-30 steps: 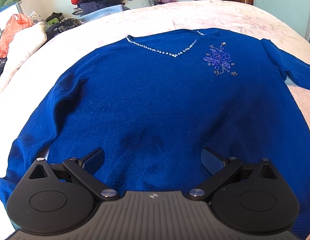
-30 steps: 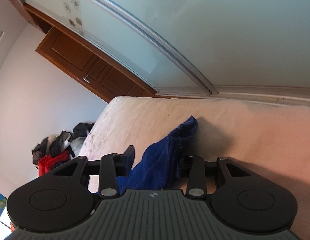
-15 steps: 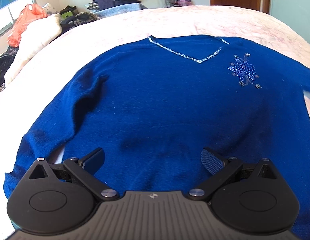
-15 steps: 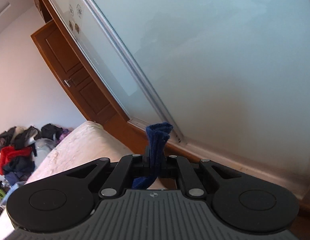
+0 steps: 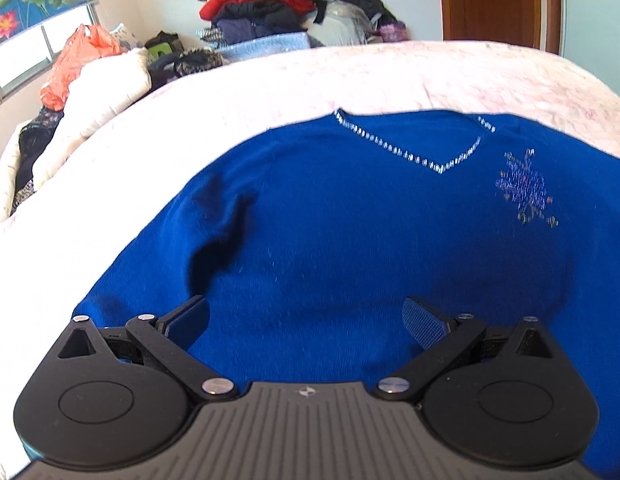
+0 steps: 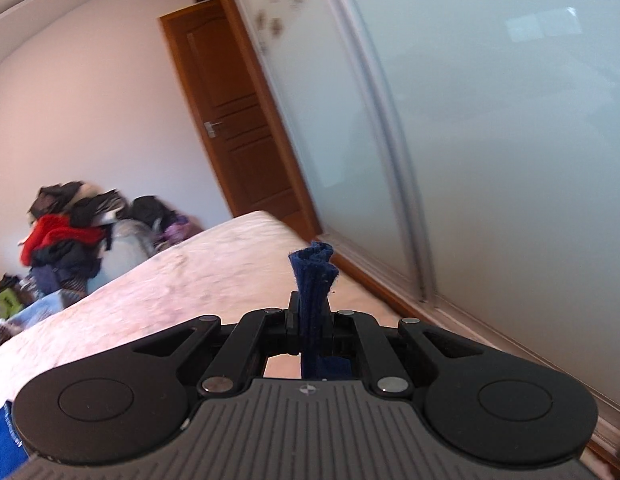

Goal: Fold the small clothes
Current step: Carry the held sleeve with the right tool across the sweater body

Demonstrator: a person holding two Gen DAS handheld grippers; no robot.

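A blue sweater point(image 5: 350, 232) with a beaded V-neck and a sequin flower lies flat, front up, on the pink bed point(image 5: 270, 84). My left gripper point(image 5: 306, 320) is open and empty, low over the sweater's lower body. My right gripper point(image 6: 313, 320) is shut on the blue sleeve cuff point(image 6: 314, 276), which sticks up between its fingers, lifted above the bed's right side point(image 6: 190, 276). A bit of the sweater shows at the lower left of the right wrist view point(image 6: 2, 440).
A heap of clothes point(image 5: 270, 12) lies beyond the far edge of the bed. A white quilt with an orange bag point(image 5: 90, 76) is at the left. A wooden door point(image 6: 238, 128) and a frosted sliding wardrobe point(image 6: 490, 140) stand to the right.
My right gripper closed on the sleeve cuff and lifted it, turning toward the far end of the bed. My left gripper moved left and forward over the sweater, still open.
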